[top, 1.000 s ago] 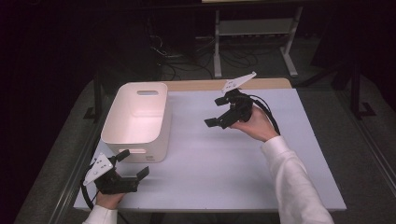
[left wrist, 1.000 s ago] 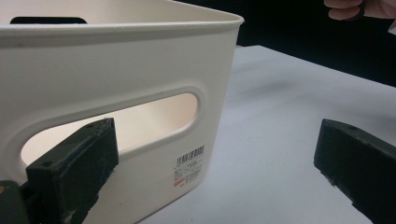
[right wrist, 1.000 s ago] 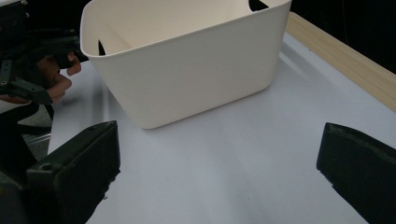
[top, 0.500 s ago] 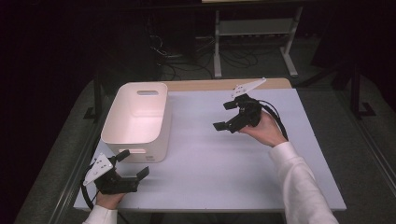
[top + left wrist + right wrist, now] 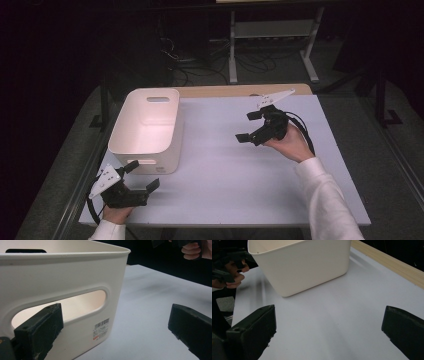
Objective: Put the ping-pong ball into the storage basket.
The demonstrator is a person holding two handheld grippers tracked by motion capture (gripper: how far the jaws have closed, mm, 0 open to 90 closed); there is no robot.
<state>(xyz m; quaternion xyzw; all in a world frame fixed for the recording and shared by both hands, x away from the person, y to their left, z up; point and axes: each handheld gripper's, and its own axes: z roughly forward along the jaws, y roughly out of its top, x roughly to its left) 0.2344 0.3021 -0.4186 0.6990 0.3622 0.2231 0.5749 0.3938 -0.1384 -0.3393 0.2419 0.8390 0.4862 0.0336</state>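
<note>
One white plastic bin (image 5: 150, 131) on the left half of the bench (image 5: 225, 165), long axis running near to far, open top up, a slot handle cut into each short end. Small barcode sticker (image 5: 101, 329) low on the near end wall, right of the handle slot (image 5: 60, 304); print too small to read. No brand legible. Bench top pale grey-white and matte, with a light wooden strip (image 5: 240, 90) along the far edge. Dark room behind; grey floor, tangled cables (image 5: 185, 65) and a pale metal stand (image 5: 272, 40) beyond the far edge.

Left tongs (image 5: 141, 176) at the near left corner of the bench, just near of the bin's near end, pointing at it, spread wide and holding nothing. Right tongs (image 5: 250, 126) raised over the right half of the bench, well apart from the bin, pointing left toward it, also spread wide and empty. White sleeve (image 5: 327, 200) on the right forearm.
</note>
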